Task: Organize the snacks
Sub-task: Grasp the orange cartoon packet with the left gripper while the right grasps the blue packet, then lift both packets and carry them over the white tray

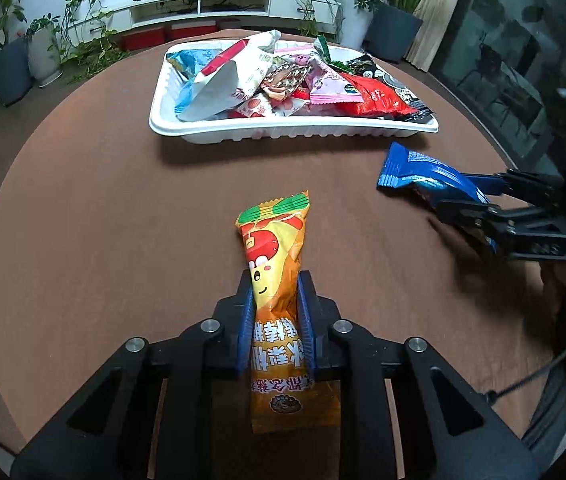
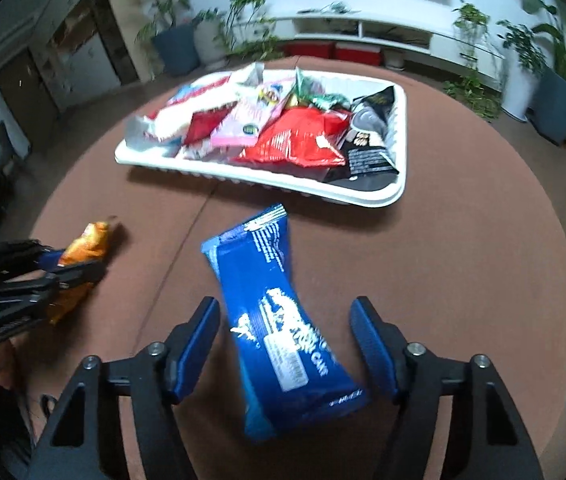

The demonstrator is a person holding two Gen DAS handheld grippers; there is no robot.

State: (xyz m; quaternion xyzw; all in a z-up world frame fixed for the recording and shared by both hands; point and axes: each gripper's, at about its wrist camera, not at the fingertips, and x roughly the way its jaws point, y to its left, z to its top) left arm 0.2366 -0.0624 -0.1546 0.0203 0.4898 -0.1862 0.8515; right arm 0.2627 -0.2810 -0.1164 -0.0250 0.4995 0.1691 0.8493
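left tongs [image 1: 275, 308] clamped on the orange snack pack [image 1: 279, 264], pads pinching its middle, pack pointing out toward the tray. right tongs [image 2: 285, 344] spread around the blue snack pack [image 2: 279, 328]; pads not touching it in the right wrist view, so no grip there yet. blue pack lies on the brown surface [image 2: 463, 280], just short of the tray. white tray [image 1: 243, 132] sits at the far side, already piled with wrappers: red, pink, black, white, light blue, too overlapped to count. my read: mostly done. count: one tray, two loose packs left, one per tongs. nothing else loose on the surface in view.
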